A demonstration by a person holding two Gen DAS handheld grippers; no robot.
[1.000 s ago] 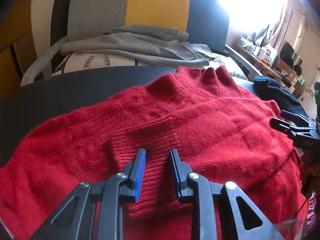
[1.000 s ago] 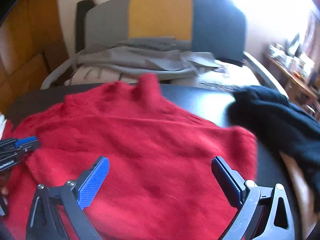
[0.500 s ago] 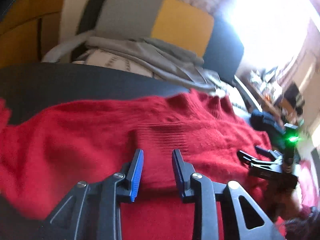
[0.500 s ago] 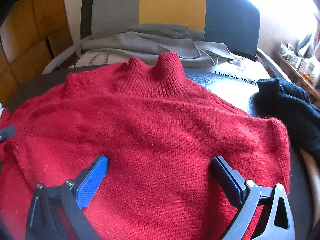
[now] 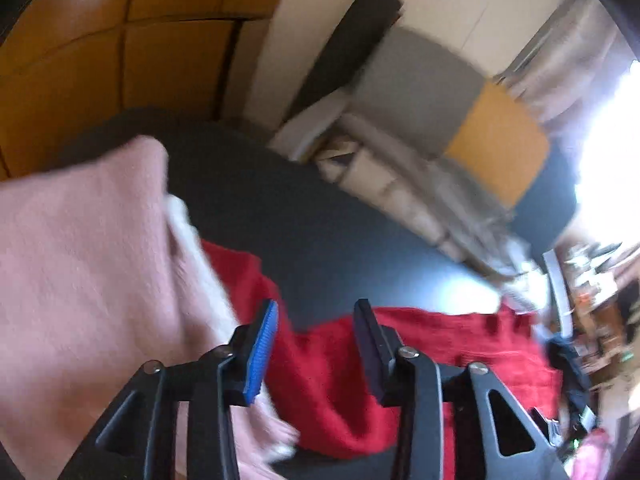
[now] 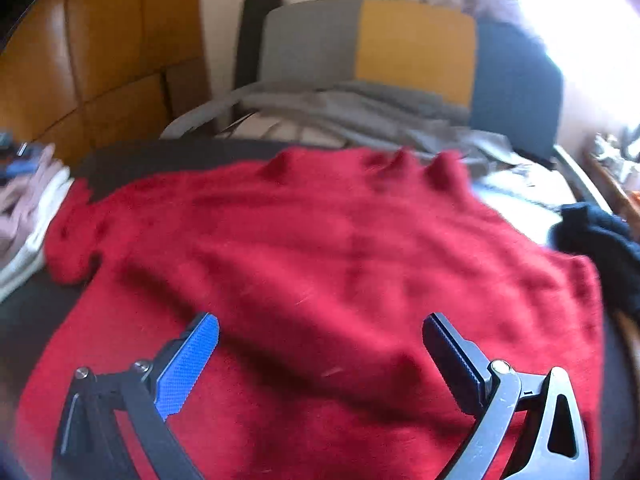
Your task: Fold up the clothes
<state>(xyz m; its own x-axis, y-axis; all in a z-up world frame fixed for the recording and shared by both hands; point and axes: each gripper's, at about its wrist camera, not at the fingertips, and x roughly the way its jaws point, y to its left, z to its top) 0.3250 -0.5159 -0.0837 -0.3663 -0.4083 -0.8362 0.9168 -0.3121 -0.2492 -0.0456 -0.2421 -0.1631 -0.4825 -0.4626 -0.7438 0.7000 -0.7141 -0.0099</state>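
Observation:
A red knitted sweater (image 6: 332,264) lies spread on the black table (image 6: 152,156), collar toward the far edge, one sleeve folded across its body. My right gripper (image 6: 320,328) hovers open over the sweater's lower part, nothing between its fingers. In the left wrist view the sweater (image 5: 340,376) shows only at its left edge. My left gripper (image 5: 316,320) is over that edge with its jaws opening and nothing between them. The view is blurred and rolled.
A pink garment on a white one (image 5: 80,280) lies at the table's left end, close to my left gripper; the same pile (image 6: 28,216) shows in the right view. A dark garment (image 6: 600,248) lies at the right. A chair (image 6: 400,52) with grey clothes stands behind the table.
My left gripper left the folded sleeve, swung left and up with a roll, and its jaws widened. My right gripper shifted a little over the sweater, still wide open.

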